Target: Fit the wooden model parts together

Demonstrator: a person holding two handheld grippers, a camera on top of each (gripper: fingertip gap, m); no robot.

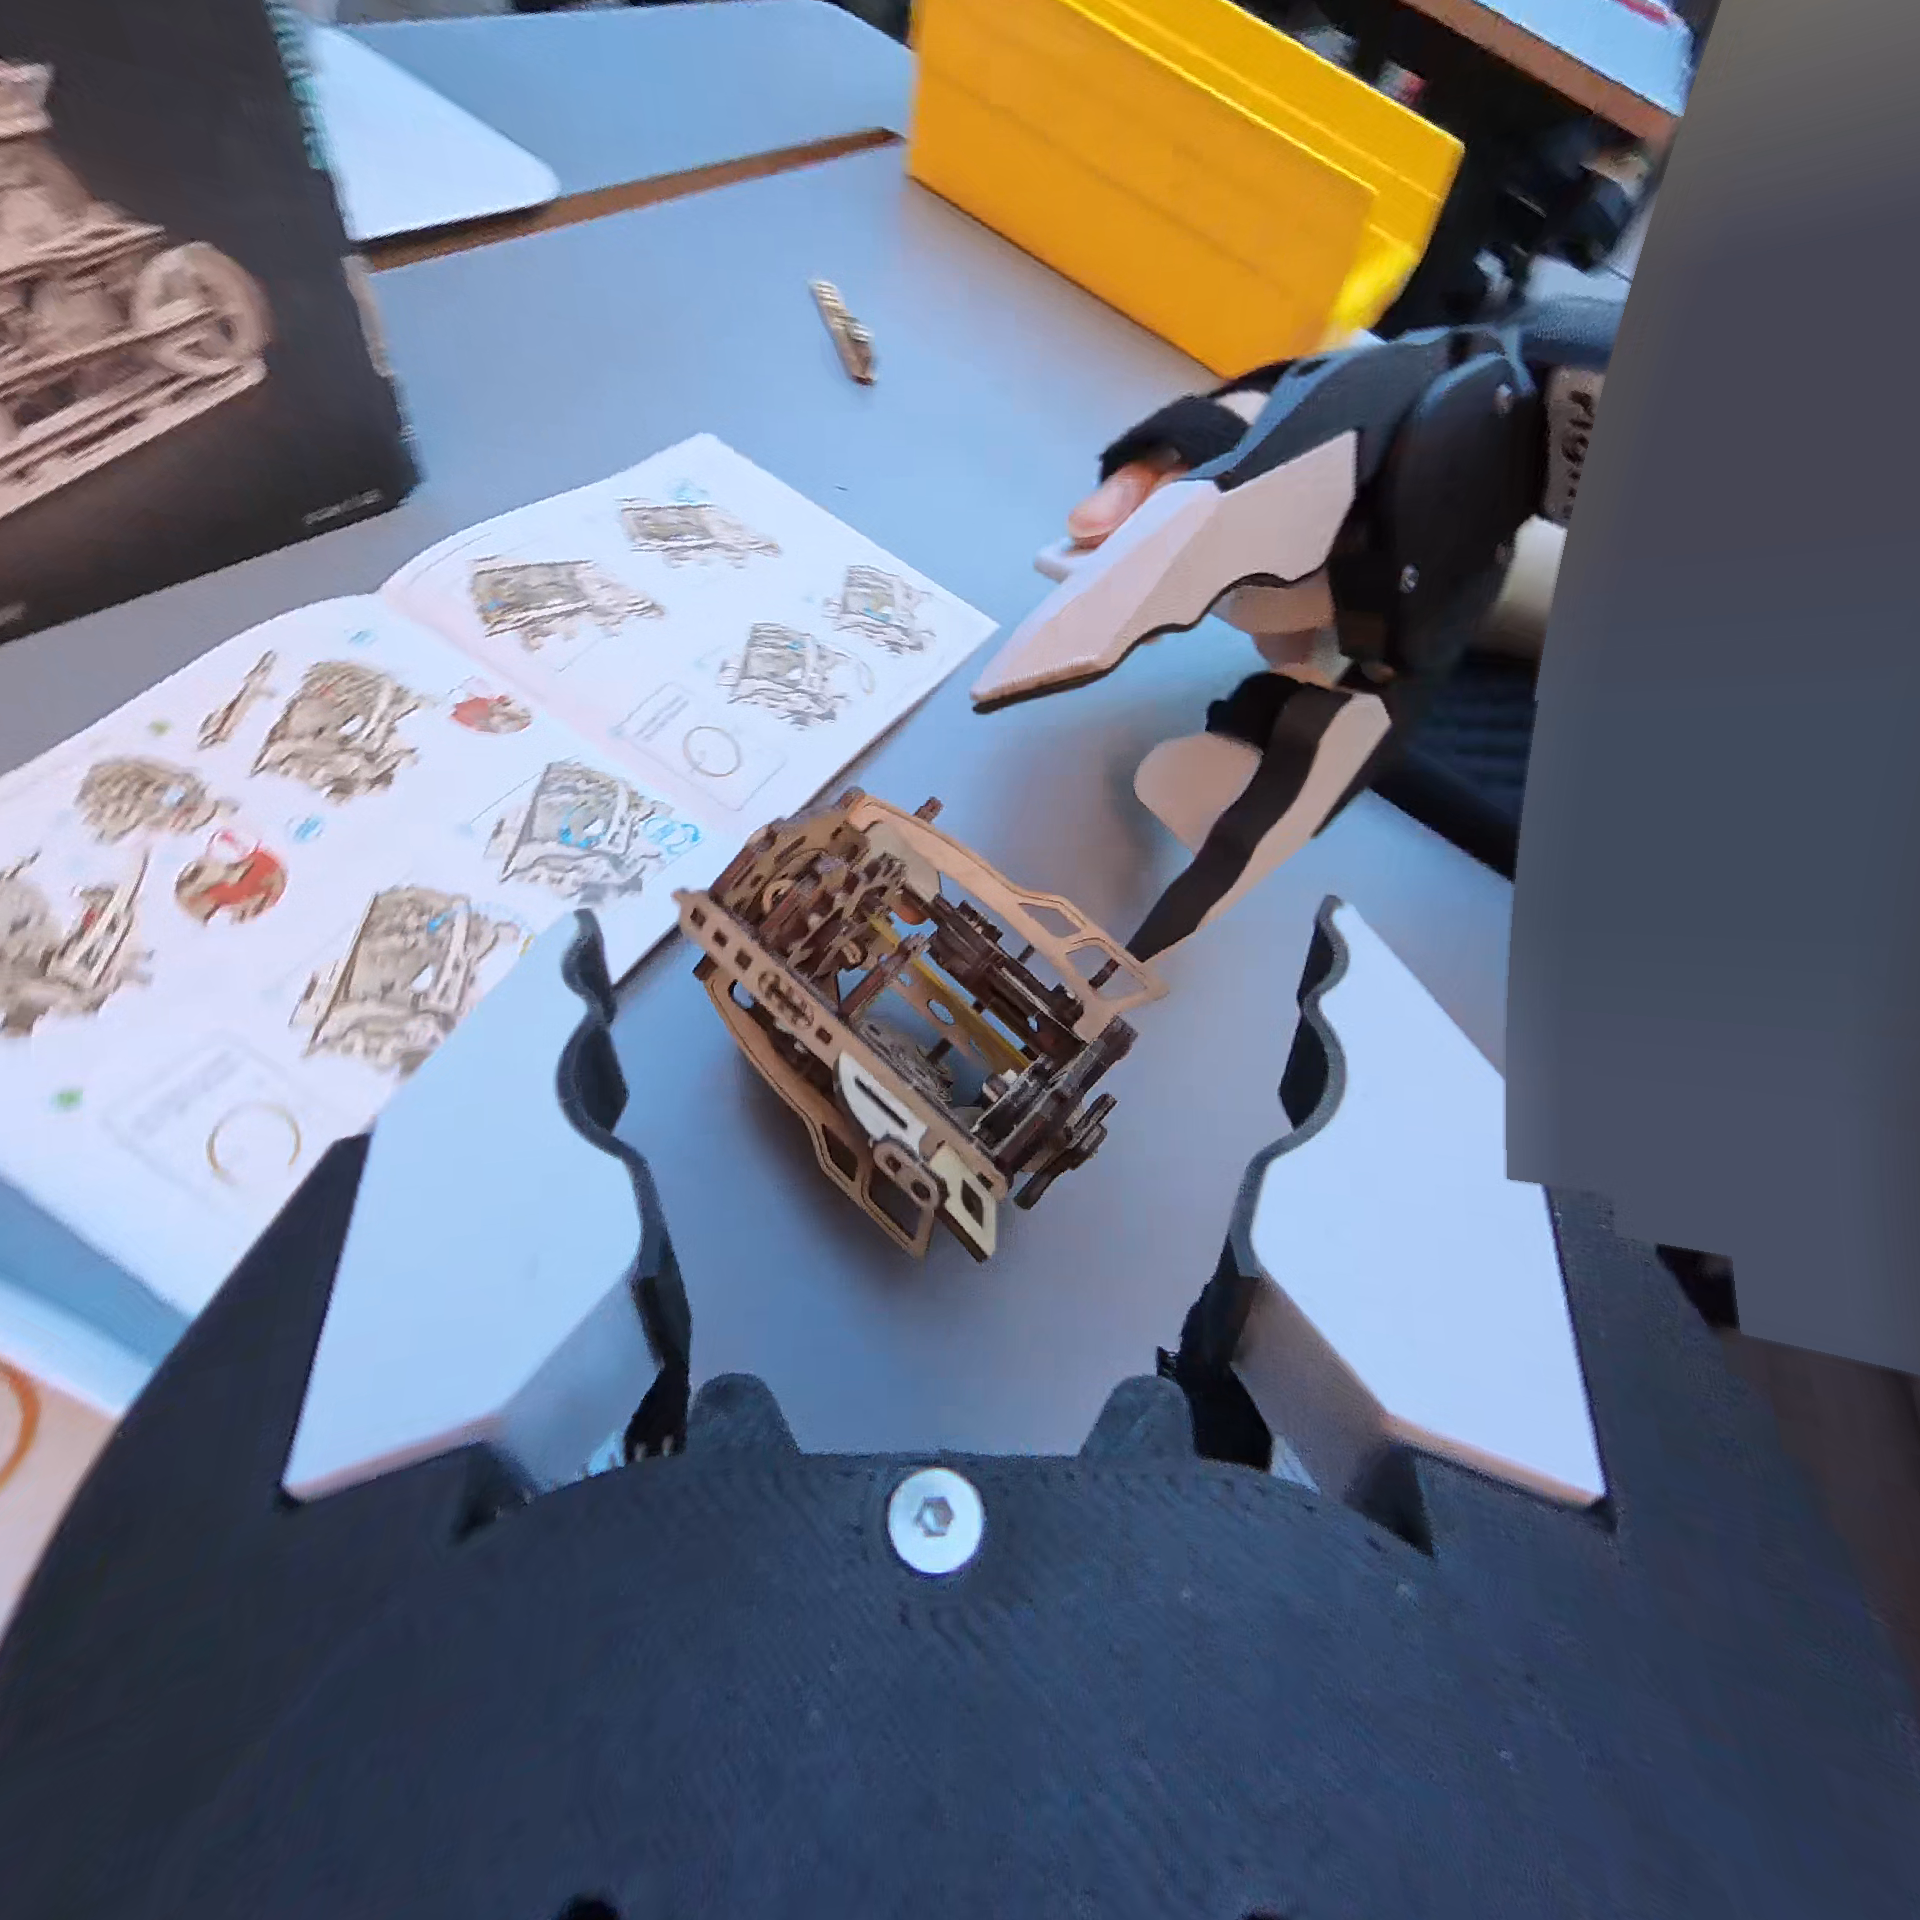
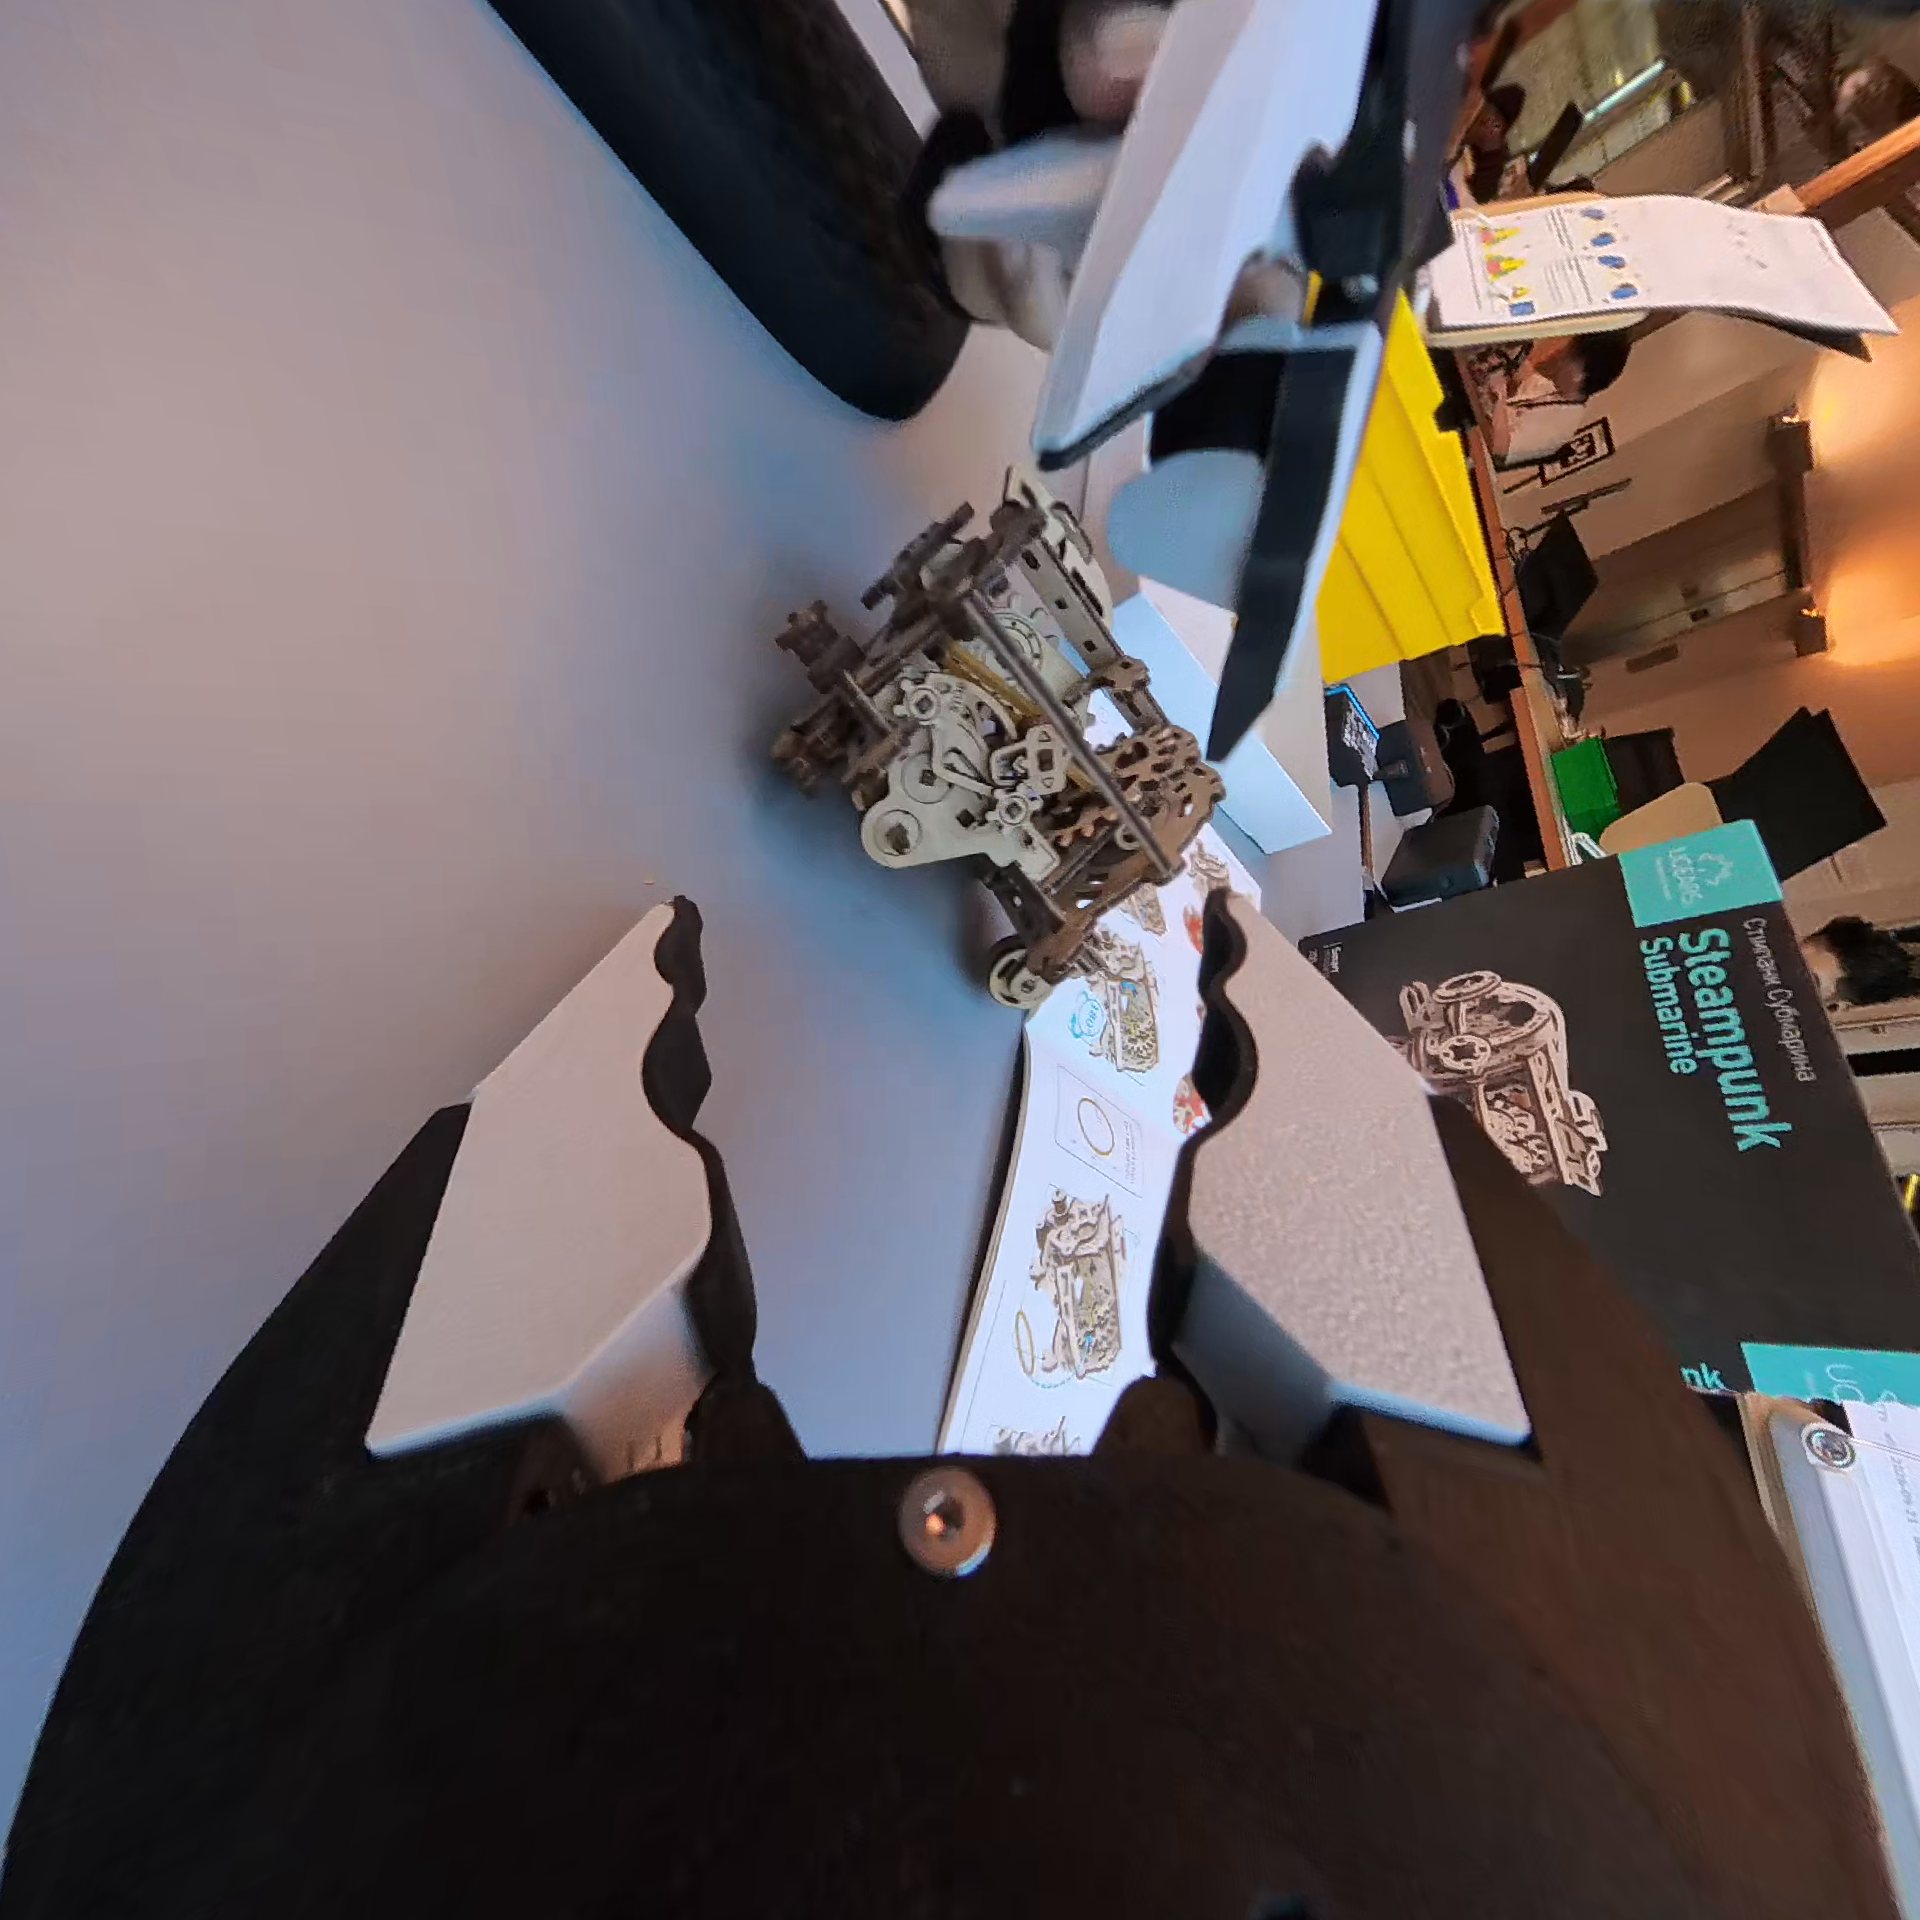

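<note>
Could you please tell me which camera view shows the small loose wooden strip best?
The left wrist view: the small loose wooden strip lies in plain sight on the grey table near the yellow bin. The right wrist view does not show it.

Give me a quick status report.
Left gripper open, empty. Right gripper open, empty. Wooden model on table, between both. Loose part far off.

A partly built wooden model (image 1: 914,1023) (image 2: 997,758), an open frame of pale and dark laser-cut parts packed with gears and rods, is seen lying tilted on the grey bench (image 1: 644,343) (image 2: 364,520). A loose wooden strip (image 1: 844,330) is set well beyond the model.
</note>
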